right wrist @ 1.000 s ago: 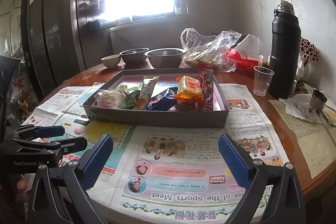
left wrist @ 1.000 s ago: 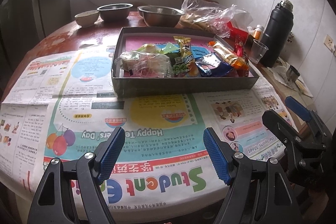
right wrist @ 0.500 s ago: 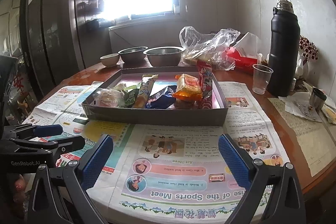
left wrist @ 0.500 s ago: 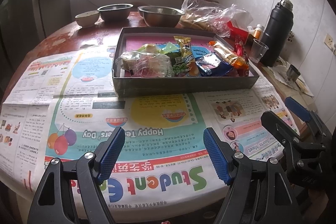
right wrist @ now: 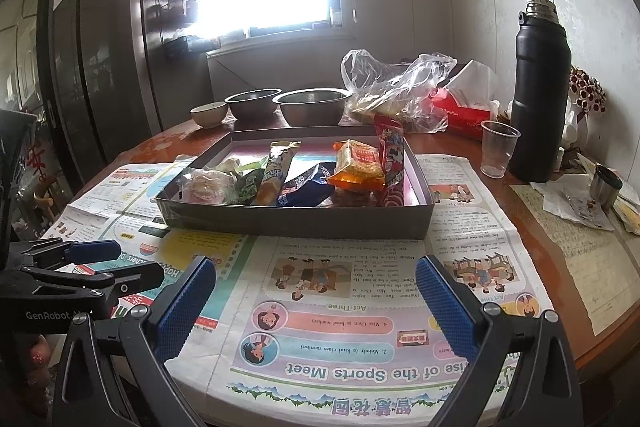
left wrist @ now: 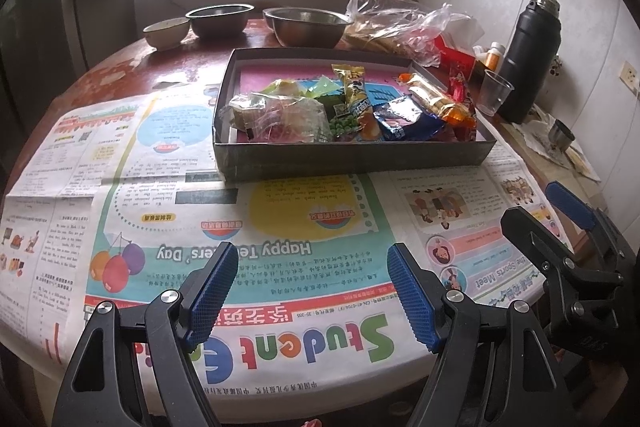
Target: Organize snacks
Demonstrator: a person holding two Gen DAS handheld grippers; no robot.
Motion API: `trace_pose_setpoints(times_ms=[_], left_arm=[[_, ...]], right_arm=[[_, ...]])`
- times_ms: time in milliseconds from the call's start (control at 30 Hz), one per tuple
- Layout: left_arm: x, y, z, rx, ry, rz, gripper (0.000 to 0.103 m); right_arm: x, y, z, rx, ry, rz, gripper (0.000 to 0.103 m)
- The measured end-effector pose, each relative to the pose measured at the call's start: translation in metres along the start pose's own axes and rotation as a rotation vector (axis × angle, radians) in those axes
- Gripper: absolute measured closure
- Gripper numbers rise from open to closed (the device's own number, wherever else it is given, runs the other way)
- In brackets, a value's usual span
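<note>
My left claw [left wrist: 308, 291] gaped wide, nothing between pads; right claw [right wrist: 316, 301] same. Both hung over table's near edge, unmoved from second before. Snacks [left wrist: 352, 107] lay heaped in shallow grey cardboard tray [left wrist: 352, 163] mid-table on glossy newspaper [left wrist: 168, 195]. Right view alone showed dark tall fridge [right wrist: 112, 59] and dried flowers [right wrist: 586, 93] by far right edge; left view alone showed orange pill bottle [left wrist: 494, 55]. Matte black flask [right wrist: 540, 99], clear ribbed cup [right wrist: 498, 149], round steel bowls [right wrist: 312, 107], crinkled plastic bag [right wrist: 392, 87] along far edge.
</note>
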State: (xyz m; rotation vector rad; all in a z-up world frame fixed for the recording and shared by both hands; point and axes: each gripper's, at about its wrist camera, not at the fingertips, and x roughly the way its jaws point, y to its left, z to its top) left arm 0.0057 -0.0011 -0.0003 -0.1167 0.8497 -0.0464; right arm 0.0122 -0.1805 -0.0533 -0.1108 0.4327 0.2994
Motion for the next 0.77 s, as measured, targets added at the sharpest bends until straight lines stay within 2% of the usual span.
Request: trace_pose_setpoints(times_ms=[567, 767], left_arm=[[0.007, -0.001, 0.003, 0.005, 0.012, 0.020, 0.025], [0.007, 0.023, 0.016, -0.032, -0.022, 0.026, 0.025]], right_arm=[[0.004, -0.004, -0.002, 0.008, 0.012, 0.002, 0.002], [0.010, -0.019, 0.002, 0.021, 0.016, -0.002, 0.002]])
